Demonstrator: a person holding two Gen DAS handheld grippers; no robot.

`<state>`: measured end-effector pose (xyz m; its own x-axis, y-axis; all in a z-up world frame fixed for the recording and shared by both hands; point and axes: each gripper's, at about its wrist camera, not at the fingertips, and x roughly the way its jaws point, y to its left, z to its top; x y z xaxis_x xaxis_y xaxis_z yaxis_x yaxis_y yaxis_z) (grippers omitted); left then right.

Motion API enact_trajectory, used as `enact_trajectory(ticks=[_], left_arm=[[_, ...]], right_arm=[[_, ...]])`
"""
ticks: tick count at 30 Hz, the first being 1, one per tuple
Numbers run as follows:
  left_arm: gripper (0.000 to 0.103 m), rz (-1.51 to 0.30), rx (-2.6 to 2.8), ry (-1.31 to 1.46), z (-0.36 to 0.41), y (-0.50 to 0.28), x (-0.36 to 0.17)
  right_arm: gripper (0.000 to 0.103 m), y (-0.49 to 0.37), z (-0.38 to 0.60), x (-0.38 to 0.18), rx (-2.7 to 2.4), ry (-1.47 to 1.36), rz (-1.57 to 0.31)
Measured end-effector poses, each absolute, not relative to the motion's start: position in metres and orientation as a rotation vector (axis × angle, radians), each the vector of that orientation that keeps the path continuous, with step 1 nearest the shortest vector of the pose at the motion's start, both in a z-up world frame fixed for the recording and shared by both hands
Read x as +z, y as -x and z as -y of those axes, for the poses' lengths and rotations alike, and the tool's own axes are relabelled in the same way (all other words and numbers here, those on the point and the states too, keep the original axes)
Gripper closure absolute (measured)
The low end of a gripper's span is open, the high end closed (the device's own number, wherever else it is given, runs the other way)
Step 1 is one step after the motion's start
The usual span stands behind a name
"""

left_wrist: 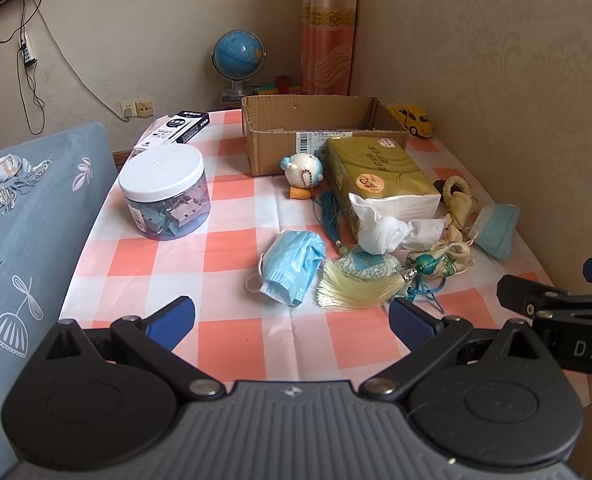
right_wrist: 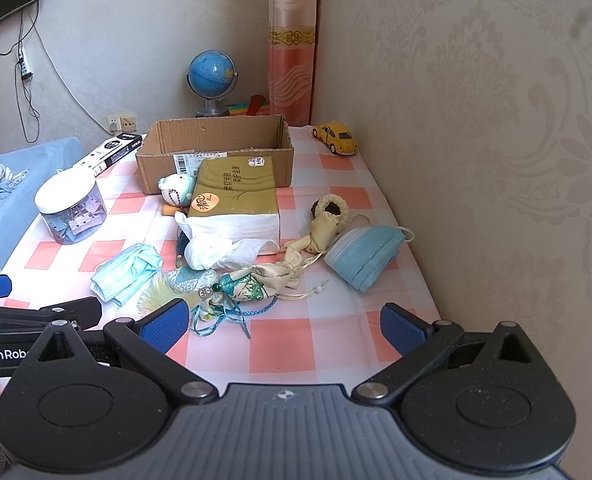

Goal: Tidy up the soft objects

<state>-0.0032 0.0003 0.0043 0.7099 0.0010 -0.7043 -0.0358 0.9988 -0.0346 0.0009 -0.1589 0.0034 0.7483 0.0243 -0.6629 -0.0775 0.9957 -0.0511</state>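
Both wide and empty: left hand-held gripper [left_wrist: 292, 320] and right hand-held gripper [right_wrist: 284, 326] hover over the near bench [left_wrist: 232, 344]. Crumpled mask [left_wrist: 292, 266] lies mid-bench beside the tasselled sachets [left_wrist: 369, 276]; second mask [right_wrist: 365, 256] near the wall; box [left_wrist: 315, 128] behind.

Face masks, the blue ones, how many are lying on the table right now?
2. One face mask lies crumpled left of the tasselled sachets, near the table's front. The other face mask lies by the right wall, beside the cream pouch. More could be hidden inside the cardboard box.
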Motion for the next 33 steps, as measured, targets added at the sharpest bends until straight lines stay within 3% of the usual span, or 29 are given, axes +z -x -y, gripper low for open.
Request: enact_trajectory(ticks=[33], left_arm=[[0.001, -0.775, 0.023, 0.047, 0.0008, 0.0039, 0.0083]], right_arm=[[0.000, 0.0016, 0.1593, 0.0066, 0.060, 0.074, -0.719]])
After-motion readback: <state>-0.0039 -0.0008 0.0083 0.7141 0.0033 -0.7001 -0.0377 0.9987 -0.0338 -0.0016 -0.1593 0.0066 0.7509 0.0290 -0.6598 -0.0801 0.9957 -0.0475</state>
